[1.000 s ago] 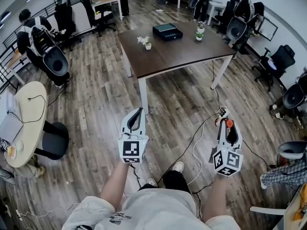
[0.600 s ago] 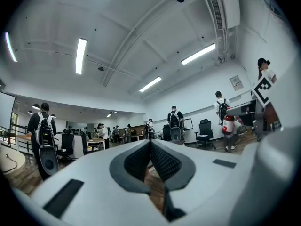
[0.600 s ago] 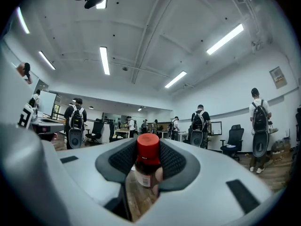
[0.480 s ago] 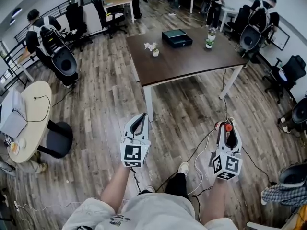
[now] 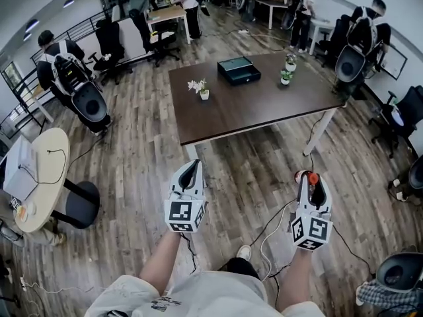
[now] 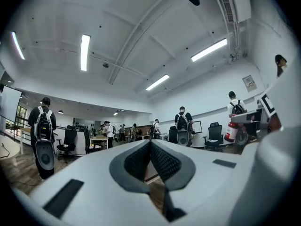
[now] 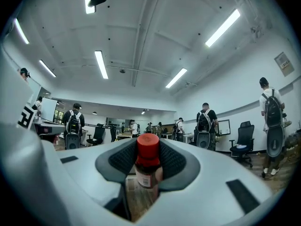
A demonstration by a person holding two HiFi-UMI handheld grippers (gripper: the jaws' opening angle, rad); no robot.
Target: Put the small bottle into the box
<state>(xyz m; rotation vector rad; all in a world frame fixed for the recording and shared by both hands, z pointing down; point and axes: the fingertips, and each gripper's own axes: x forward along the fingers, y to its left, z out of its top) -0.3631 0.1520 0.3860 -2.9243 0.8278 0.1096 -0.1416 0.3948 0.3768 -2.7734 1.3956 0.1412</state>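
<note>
The small bottle (image 7: 148, 166) has a red cap and a brown body, and my right gripper (image 7: 148, 149) is shut on it. In the head view that gripper (image 5: 309, 179) is held above the wooden floor at the lower right, the bottle's red cap (image 5: 312, 176) showing at its tips. My left gripper (image 5: 191, 166) hangs at the lower middle, shut and holding nothing; in its own view the pads (image 6: 141, 157) meet at the tips. The dark box (image 5: 238, 70) lies on the brown table (image 5: 264, 104) well ahead of both grippers.
On the table also stand a small flower pot (image 5: 202, 90) and a green-labelled bottle (image 5: 288, 68). A round table (image 5: 39, 170) with a black stool is at the left. Cables (image 5: 274, 216) trail over the floor. Office chairs and people with backpacks ring the room.
Both grippers have been carried forward across the floor, and the brown table with the box now lies nearer and lower in the head view. The bottle stays in the right gripper.
</note>
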